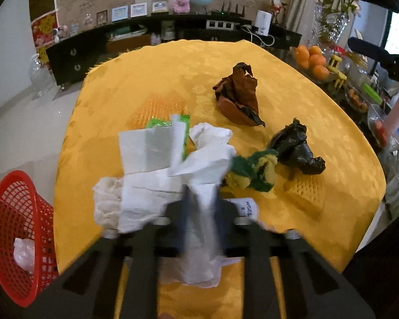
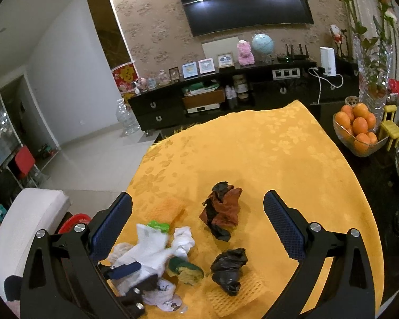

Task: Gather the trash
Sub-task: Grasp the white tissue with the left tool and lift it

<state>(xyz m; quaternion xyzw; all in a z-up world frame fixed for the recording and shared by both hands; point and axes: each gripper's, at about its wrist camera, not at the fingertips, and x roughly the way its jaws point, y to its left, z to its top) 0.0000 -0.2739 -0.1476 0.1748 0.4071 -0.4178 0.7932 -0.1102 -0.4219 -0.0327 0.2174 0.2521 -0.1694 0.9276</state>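
My left gripper (image 1: 200, 202) is shut on a wad of white paper tissue (image 1: 157, 175), held just above the yellow tablecloth (image 1: 173, 74); it also shows in the right wrist view (image 2: 130, 268). On the cloth lie a brown crumpled paper (image 1: 238, 93), a black plastic bag (image 1: 295, 148), a green-and-yellow sponge (image 1: 252, 170) and a green wrapper (image 1: 159, 123). My right gripper (image 2: 198, 207) is open and empty, above the brown paper (image 2: 222, 211) and black bag (image 2: 228, 268). A red mesh basket (image 1: 16, 236) stands on the floor at the left, holding a plastic scrap.
Yellow foam nets (image 1: 306, 194) lie on the cloth. A bowl of oranges (image 2: 359, 130), glass vases and jars crowd the table's right side. A dark TV cabinet (image 2: 226, 98) stands behind. A white seat (image 2: 26, 226) is at the left.
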